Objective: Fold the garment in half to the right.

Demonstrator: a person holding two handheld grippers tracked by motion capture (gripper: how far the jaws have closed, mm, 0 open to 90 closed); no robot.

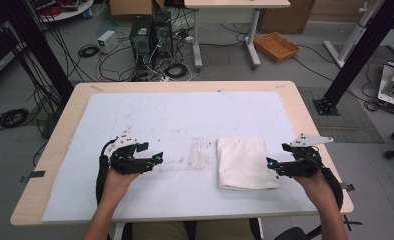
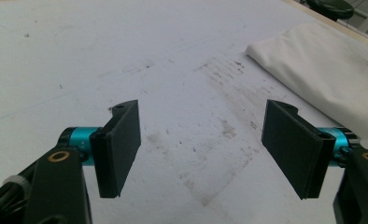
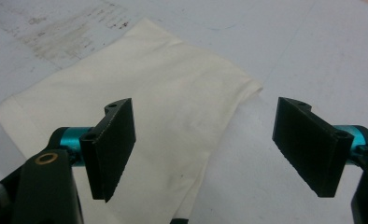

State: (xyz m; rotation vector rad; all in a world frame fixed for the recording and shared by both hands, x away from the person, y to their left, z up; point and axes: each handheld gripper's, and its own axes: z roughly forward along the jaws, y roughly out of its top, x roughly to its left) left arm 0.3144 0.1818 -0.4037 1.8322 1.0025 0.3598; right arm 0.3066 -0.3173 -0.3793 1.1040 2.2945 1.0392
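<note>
A folded cream cloth (image 1: 246, 163) lies flat on the white mat, right of centre. My left gripper (image 1: 157, 159) rests on the mat well to the left of it, jaws open and pointing toward the cloth, with nothing between them (image 2: 203, 149). The cloth (image 2: 327, 70) shows at the upper right of the left gripper view. My right gripper (image 1: 271, 165) sits at the cloth's right edge, open, pointing left. In the right gripper view its jaws (image 3: 205, 151) straddle the near corner of the cloth (image 3: 140, 102) without touching it.
The white mat (image 1: 135, 115) covers most of a wooden table (image 1: 305, 110) and carries a smudged dark stain (image 1: 197, 157) between the grippers. Beyond the table, the floor holds computer towers (image 1: 150, 35), cables, a second table and an orange basket (image 1: 276, 46).
</note>
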